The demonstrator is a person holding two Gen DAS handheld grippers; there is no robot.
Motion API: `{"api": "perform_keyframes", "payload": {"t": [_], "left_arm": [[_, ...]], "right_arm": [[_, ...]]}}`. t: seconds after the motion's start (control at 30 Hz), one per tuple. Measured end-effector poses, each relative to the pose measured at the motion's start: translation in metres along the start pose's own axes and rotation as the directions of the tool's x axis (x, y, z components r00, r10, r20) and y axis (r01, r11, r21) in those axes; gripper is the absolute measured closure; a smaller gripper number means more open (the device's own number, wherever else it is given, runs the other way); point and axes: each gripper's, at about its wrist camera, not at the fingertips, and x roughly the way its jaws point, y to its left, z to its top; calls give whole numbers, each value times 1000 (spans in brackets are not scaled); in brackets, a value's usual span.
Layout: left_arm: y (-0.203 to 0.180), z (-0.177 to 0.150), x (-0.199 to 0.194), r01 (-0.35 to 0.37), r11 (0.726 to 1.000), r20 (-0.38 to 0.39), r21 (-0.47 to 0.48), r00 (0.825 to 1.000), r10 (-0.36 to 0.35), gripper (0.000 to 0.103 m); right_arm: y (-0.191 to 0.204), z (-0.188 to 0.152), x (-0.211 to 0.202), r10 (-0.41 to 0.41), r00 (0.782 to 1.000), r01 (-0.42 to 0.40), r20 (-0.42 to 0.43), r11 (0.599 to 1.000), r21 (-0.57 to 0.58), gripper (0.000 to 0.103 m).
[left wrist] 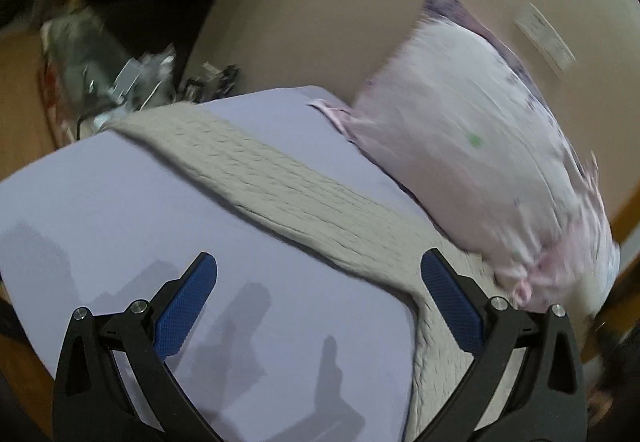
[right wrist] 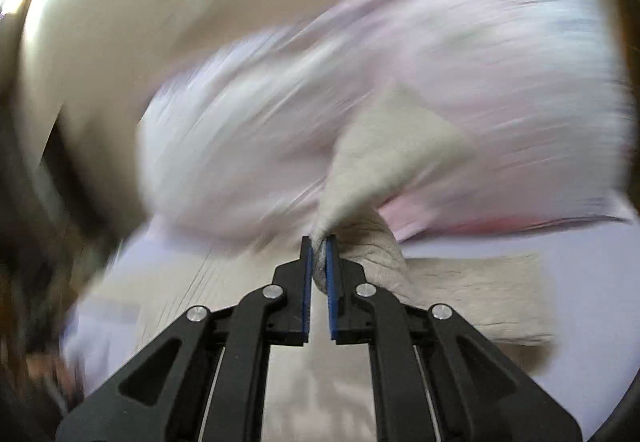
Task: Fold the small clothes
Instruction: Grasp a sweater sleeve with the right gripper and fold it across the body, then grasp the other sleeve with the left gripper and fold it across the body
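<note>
A beige knitted garment lies stretched across a lavender sheet. My left gripper is open and empty, low over the sheet, its right finger above the knit. My right gripper is shut on a bunched fold of the beige knit and lifts it; the view is blurred by motion. More of the knit lies flat to the right.
A pale pink pillow leans at the head of the bed; it also shows in the right wrist view. A beige wall stands behind. Clutter sits on a wooden surface to the left.
</note>
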Motion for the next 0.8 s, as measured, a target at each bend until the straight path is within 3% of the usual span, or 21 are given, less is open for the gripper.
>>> {"api": "perform_keyframes", "payload": {"t": [0.1, 0.17, 0.23, 0.33, 0.43, 0.63, 0.7, 0.73, 0.8], "left_arm": [[11, 10, 9, -7, 999, -10, -41, 1000, 7, 1], [15, 17, 13, -30, 999, 0, -38, 1000, 30, 1], [21, 25, 17, -35, 998, 8, -48, 999, 35, 4], [35, 39, 32, -49, 994, -9, -102, 999, 48, 14], [57, 50, 50, -48, 973, -59, -225, 998, 35, 23], [80, 66, 62, -36, 936, -34, -349, 999, 25, 30], [86, 72, 66, -61, 921, -38, -386, 998, 50, 43], [87, 76, 69, -107, 917, -60, -385, 994, 91, 64], [79, 80, 76, -165, 919, -98, -357, 985, 139, 89]], "right_arm": [[41, -22, 46, 35, 985, -51, -172, 995, -89, 75], [37, -28, 37, 42, 989, -52, -144, 997, -64, 42], [22, -27, 19, 17, 997, -18, -77, 1000, -4, 31], [-11, -31, -3, -34, 998, 39, -60, 997, 73, 28], [-37, -39, -11, -74, 994, 83, -78, 989, 120, 26], [-57, -54, -14, -74, 993, 89, -88, 981, 172, 26], [-58, -55, -17, -63, 995, 77, -81, 981, 177, 26], [-58, -55, -18, -56, 995, 69, -78, 982, 175, 25], [-58, -56, -23, -48, 996, 60, -70, 984, 165, 25]]}}
